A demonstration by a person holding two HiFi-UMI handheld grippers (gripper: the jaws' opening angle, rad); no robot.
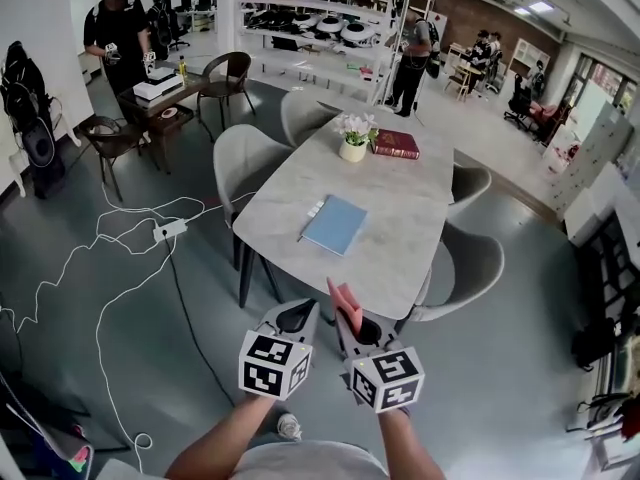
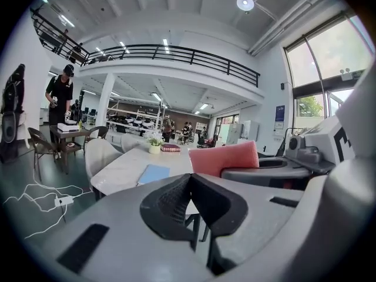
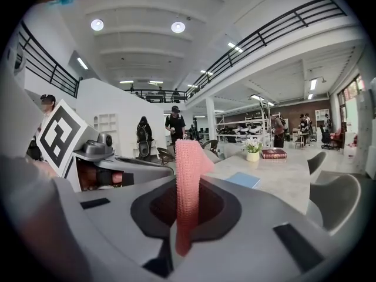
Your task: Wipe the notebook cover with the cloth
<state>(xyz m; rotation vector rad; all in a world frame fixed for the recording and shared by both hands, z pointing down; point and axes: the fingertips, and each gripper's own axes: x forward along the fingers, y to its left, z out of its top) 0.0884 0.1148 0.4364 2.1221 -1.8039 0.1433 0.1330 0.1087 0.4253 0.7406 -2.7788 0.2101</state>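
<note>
A light blue notebook point(image 1: 335, 224) lies flat near the middle of the grey marble table point(image 1: 400, 258); it also shows as a blue notebook point(image 2: 153, 173) in the left gripper view and a blue notebook point(image 3: 244, 180) in the right gripper view. My right gripper point(image 1: 349, 320) hangs in the air short of the table's near edge, shut on a pink cloth point(image 1: 345, 306) that stands up between its jaws, seen as a pink cloth point(image 3: 189, 181) up close. My left gripper point(image 1: 297, 317) is beside it, shut with nothing in it. The pink cloth point(image 2: 224, 157) shows to its right.
A white pot of flowers point(image 1: 353, 138) and a dark red book point(image 1: 395, 144) stand at the table's far end. A pen point(image 1: 300, 237) and small white items point(image 1: 315, 209) lie left of the notebook. Grey chairs point(image 1: 470, 268) ring the table. White cables point(image 1: 110, 258) trail over the floor at left. People stand far off.
</note>
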